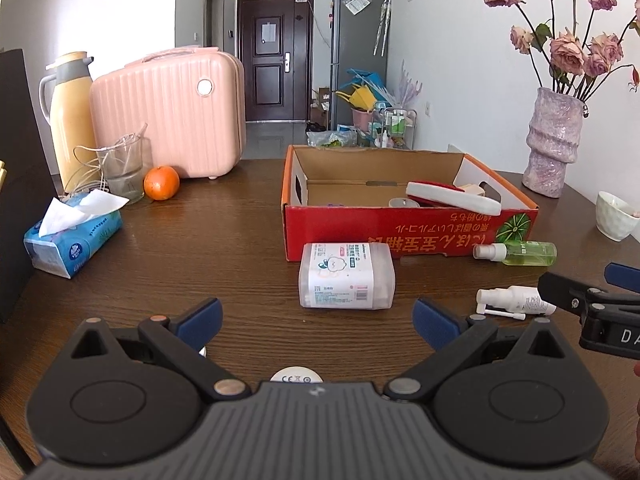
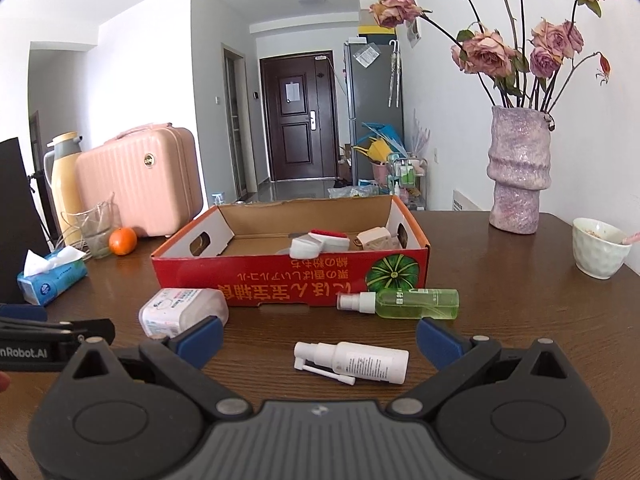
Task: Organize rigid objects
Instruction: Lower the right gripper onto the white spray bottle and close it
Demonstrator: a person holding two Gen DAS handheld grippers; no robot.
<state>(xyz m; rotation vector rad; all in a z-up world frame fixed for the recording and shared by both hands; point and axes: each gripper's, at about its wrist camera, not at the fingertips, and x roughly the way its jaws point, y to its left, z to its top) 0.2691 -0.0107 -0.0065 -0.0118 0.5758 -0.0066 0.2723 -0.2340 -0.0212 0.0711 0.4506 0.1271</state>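
A red cardboard box (image 1: 400,236) (image 2: 288,280) stands open on the brown table, holding a white-and-red item (image 1: 452,196) (image 2: 320,242) and a beige block (image 2: 374,238). In front of it lie a clear plastic case (image 1: 346,276) (image 2: 180,310), a green spray bottle (image 1: 520,253) (image 2: 404,303) and a white spray bottle (image 1: 516,300) (image 2: 356,362). My left gripper (image 1: 318,320) is open, just short of the plastic case. My right gripper (image 2: 318,338) is open, with the white spray bottle lying between its fingers' line. Each gripper shows at the other view's edge.
At the left stand a pink case (image 1: 172,116), a yellow flask (image 1: 70,120), a glass jug (image 1: 124,168), an orange (image 1: 161,183) and a tissue pack (image 1: 72,236). A purple vase of roses (image 2: 518,168) and a white cup (image 2: 598,248) sit at the right.
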